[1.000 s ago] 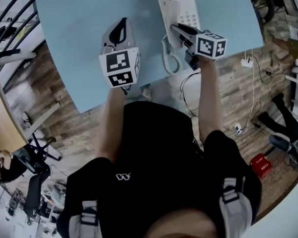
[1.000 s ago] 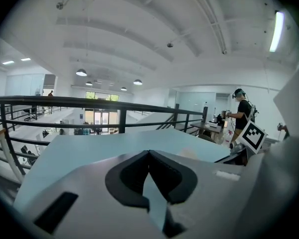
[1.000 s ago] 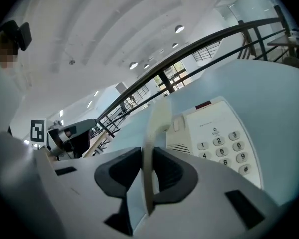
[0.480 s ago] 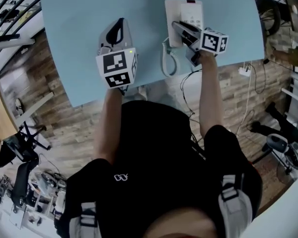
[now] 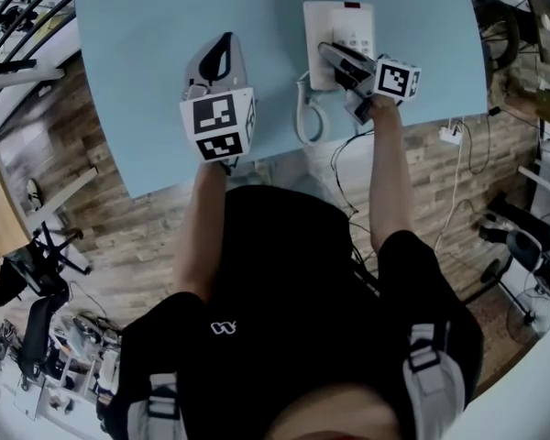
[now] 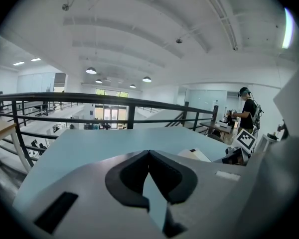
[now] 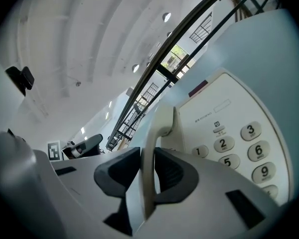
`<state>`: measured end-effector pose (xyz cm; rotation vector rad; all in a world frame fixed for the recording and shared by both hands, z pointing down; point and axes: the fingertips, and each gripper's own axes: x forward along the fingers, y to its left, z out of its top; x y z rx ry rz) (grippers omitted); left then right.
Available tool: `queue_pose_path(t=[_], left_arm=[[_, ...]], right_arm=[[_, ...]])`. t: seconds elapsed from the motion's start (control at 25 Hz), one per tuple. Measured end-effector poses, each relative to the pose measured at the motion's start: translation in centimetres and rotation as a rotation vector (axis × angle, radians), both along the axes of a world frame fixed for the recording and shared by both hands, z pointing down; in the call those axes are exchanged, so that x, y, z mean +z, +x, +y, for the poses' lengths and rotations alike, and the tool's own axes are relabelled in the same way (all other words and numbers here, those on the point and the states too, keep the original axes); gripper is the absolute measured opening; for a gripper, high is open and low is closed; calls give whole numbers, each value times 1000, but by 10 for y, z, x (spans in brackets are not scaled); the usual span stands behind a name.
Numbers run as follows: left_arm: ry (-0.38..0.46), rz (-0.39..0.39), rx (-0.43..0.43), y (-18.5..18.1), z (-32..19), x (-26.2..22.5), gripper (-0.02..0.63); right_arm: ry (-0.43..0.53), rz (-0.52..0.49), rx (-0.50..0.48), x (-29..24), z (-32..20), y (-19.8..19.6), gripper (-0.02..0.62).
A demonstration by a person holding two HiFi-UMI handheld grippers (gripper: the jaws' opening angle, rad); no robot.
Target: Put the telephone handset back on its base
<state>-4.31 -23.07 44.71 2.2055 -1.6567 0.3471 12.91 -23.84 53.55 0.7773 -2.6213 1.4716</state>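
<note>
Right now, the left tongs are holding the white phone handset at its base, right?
No, the right tongs hold the white handset at its base; the right gripper view shows it between them. The left tongs hold nothing.

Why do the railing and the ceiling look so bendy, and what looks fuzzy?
Left gripper view: a very wide lens bows the railing and the ceiling, and the corners go black. Right gripper view: the base bulges the same way, and the handset is so close that it looks soft. Head view: the table edges curve too.
</note>
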Motion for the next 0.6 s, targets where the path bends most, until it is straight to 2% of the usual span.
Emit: queue_pose_path(t=[0.12,0.36,0.48,0.6], left_arm=[[-2,1,-1,3,-1,1,0],[-6,7,11,12,-2,3,0],[-4,7,20,17,-2,2,0],[2,9,33,25,-3,1,0]], right_arm=[[8,40,16,4,-3,10,110],[25,261,109,18,-3,33,126],[84,363,134,21,-1,35,133],[171,517,165,17,-3,37,135]])
